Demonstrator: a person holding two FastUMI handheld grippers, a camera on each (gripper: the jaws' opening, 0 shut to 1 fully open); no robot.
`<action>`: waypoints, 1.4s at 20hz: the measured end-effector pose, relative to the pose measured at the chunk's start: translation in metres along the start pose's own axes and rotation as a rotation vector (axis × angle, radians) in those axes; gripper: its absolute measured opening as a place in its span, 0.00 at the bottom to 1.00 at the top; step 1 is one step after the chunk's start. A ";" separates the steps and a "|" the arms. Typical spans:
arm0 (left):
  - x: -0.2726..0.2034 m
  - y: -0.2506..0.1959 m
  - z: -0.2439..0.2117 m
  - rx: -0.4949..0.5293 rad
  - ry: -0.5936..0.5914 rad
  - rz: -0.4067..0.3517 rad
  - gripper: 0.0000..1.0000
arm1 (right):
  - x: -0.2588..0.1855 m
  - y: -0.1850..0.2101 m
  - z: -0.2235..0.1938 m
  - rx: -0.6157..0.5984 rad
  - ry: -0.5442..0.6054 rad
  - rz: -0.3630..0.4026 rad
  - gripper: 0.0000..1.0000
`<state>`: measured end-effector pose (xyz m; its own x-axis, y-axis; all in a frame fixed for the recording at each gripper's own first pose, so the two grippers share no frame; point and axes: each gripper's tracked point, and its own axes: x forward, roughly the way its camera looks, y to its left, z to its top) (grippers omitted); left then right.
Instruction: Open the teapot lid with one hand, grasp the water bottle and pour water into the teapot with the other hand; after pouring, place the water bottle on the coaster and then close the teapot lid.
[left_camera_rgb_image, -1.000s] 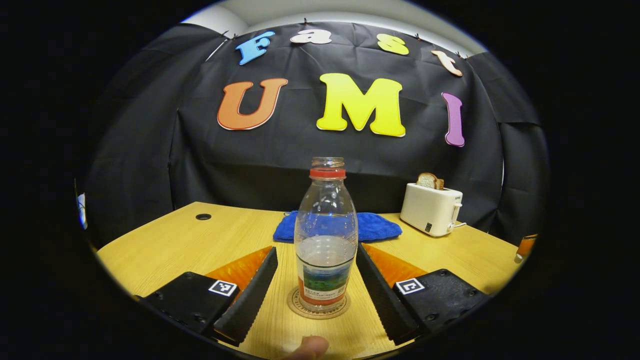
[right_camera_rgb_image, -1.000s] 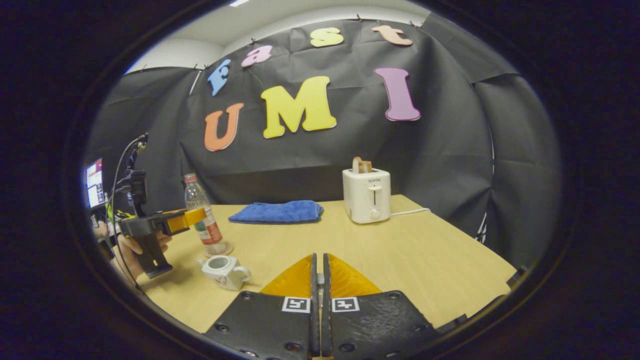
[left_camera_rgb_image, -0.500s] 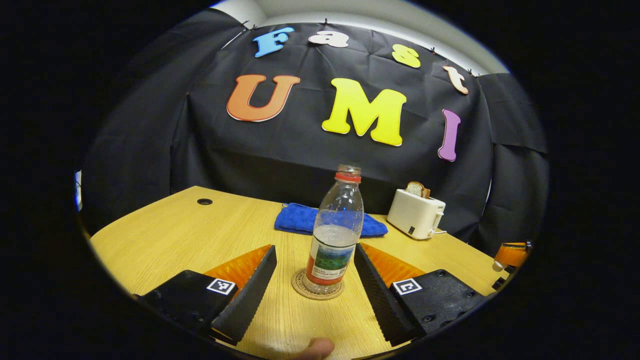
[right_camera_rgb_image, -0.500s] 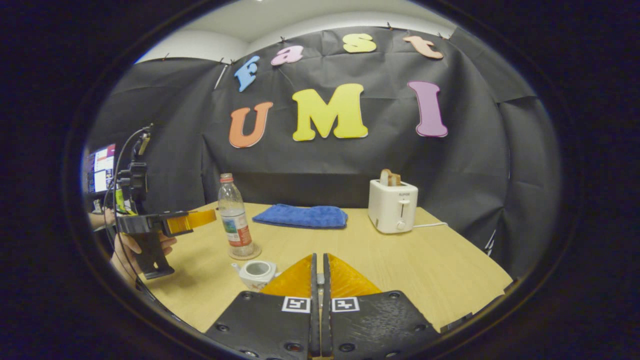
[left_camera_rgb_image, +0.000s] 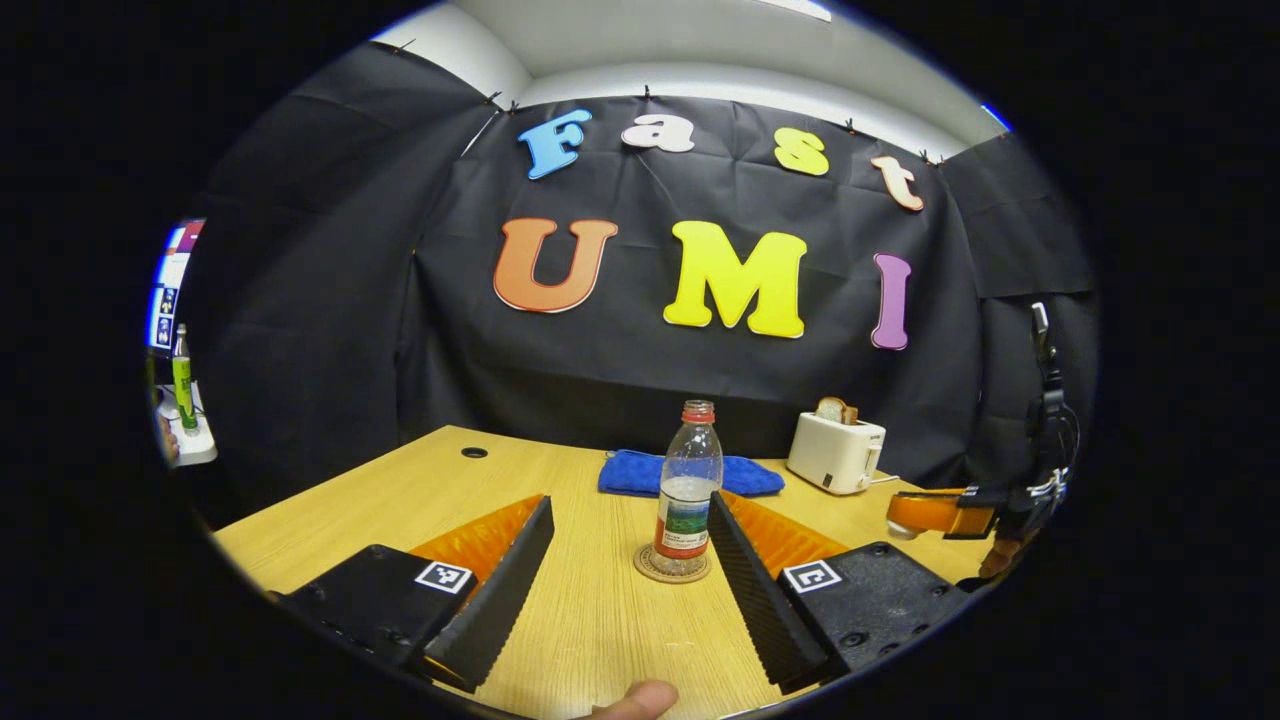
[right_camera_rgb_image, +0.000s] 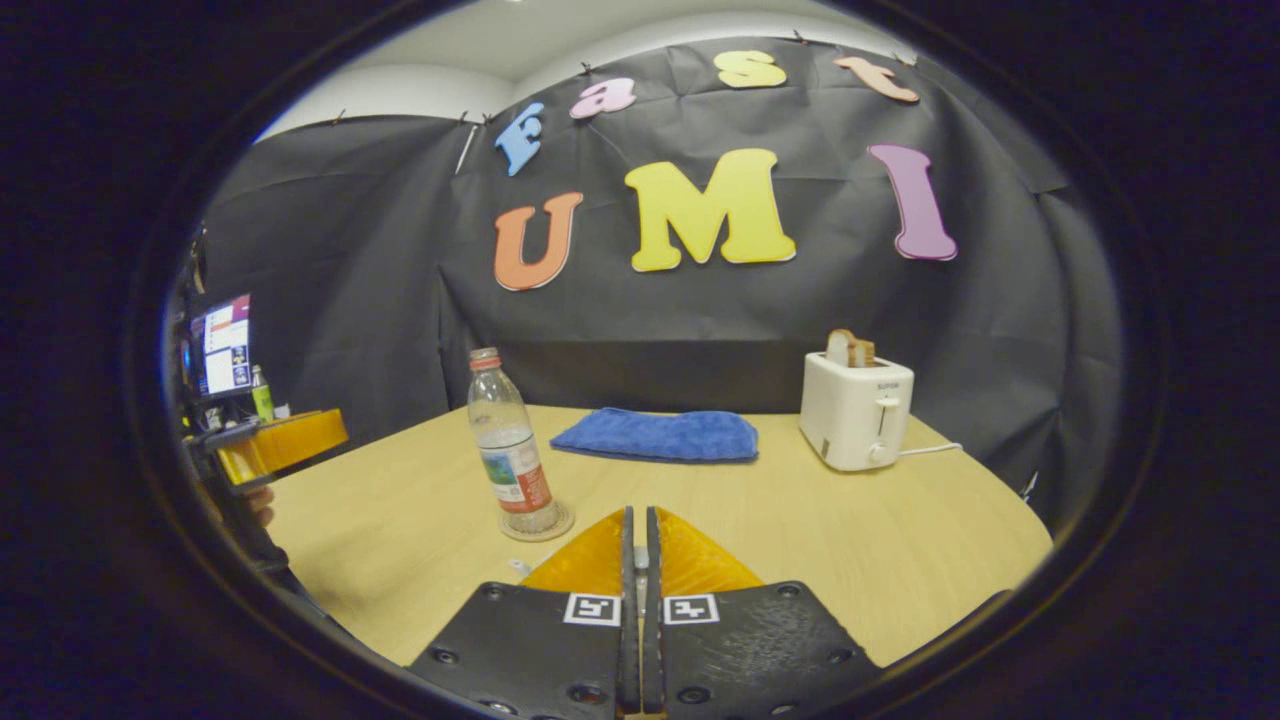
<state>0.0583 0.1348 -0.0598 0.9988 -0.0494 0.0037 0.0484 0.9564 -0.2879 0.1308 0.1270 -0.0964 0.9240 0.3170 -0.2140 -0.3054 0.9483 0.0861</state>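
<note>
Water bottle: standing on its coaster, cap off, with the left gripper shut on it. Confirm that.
Not quite. The left gripper is open, its fingers spread wide and clear of the water bottle, as the left gripper view shows. The rest holds: the bottle stands upright on the coaster with its cap off.
</note>
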 end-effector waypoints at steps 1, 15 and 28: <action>-0.007 -0.002 0.002 0.018 0.003 -0.006 0.97 | 0.007 0.007 0.000 0.002 0.000 0.016 0.01; -0.040 0.009 0.021 0.052 0.061 0.011 0.97 | 0.047 0.045 -0.031 -0.103 0.066 0.024 0.03; -0.029 0.018 -0.011 0.012 0.176 0.031 0.97 | 0.056 0.047 -0.038 -0.075 0.086 0.021 0.06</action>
<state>0.0301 0.1501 -0.0755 0.9825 -0.0682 -0.1735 0.0184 0.9616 -0.2739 0.1592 0.1897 -0.1411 0.8951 0.3339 -0.2956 -0.3440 0.9388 0.0188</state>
